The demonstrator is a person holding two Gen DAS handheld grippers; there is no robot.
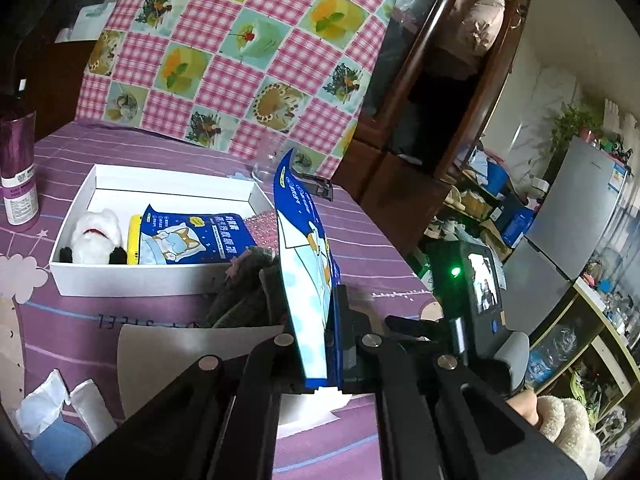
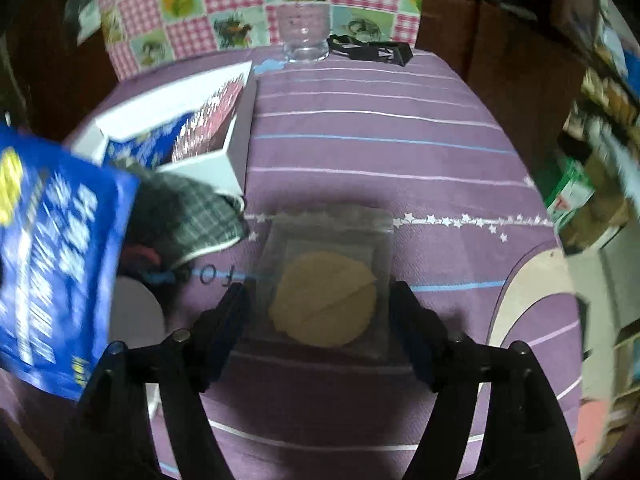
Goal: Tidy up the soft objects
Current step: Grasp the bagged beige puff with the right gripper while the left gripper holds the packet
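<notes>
My left gripper (image 1: 320,360) is shut on a blue eye-mask packet (image 1: 308,272) and holds it upright above the purple table; the packet also shows blurred at the left of the right wrist view (image 2: 52,256). A white box (image 1: 120,280) behind it holds a white plush toy (image 1: 96,236), a second blue packet (image 1: 192,240) and a pink sparkly item (image 1: 264,228). My right gripper (image 2: 320,312) is open, its fingers on either side of a clear bag with a tan round pad (image 2: 324,300) lying on the table. A grey plaid cloth (image 2: 192,212) lies beside the box.
A purple bottle (image 1: 18,168) stands at the table's left. A clear glass (image 2: 304,36) and a black clip (image 2: 372,52) sit at the far edge, before a pink checked cushion (image 1: 240,52). White paper (image 1: 192,352) and tissue packs (image 1: 52,408) lie near the front.
</notes>
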